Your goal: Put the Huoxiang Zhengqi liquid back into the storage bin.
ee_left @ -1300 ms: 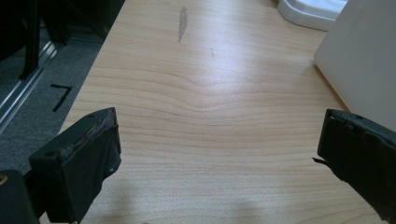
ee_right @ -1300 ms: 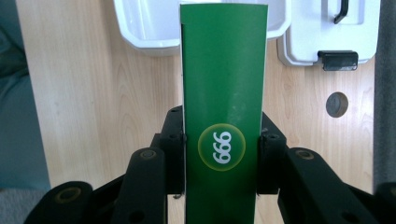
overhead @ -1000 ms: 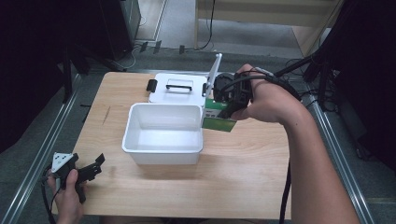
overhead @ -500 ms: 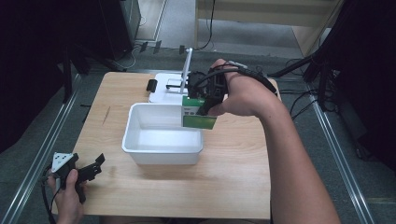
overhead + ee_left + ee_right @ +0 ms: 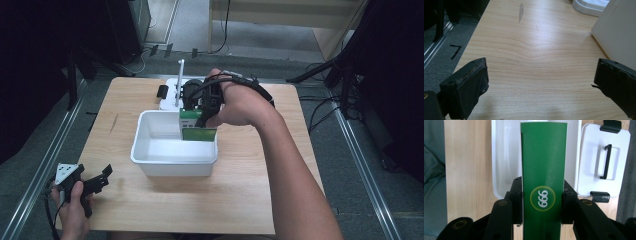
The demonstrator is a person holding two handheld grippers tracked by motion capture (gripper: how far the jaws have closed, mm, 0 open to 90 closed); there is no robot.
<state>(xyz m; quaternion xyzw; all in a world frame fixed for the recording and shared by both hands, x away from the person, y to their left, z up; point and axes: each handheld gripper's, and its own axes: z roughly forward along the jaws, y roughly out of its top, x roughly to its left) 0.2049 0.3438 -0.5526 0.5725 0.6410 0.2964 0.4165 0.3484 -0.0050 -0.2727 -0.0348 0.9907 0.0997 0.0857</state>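
Over the white tub point(image 5: 150, 150), right gripper point(image 5: 202, 112) jaws clamp the green box point(image 5: 198, 131); left gripper point(image 5: 95, 182) jaws gape.

We see a desk point(image 5: 260, 200) of pale wood with a smooth, faintly shiny grain, and on it a white bin point(image 5: 150, 162) and lid point(image 5: 604, 157) of smooth glossy plastic. The green box point(image 5: 544, 170) looks like coated cardboard — slightly satin — while each gripper, left point(image 5: 541, 82) and right point(image 5: 541, 202), shows matt black plastic with worn, rough-edged pads.
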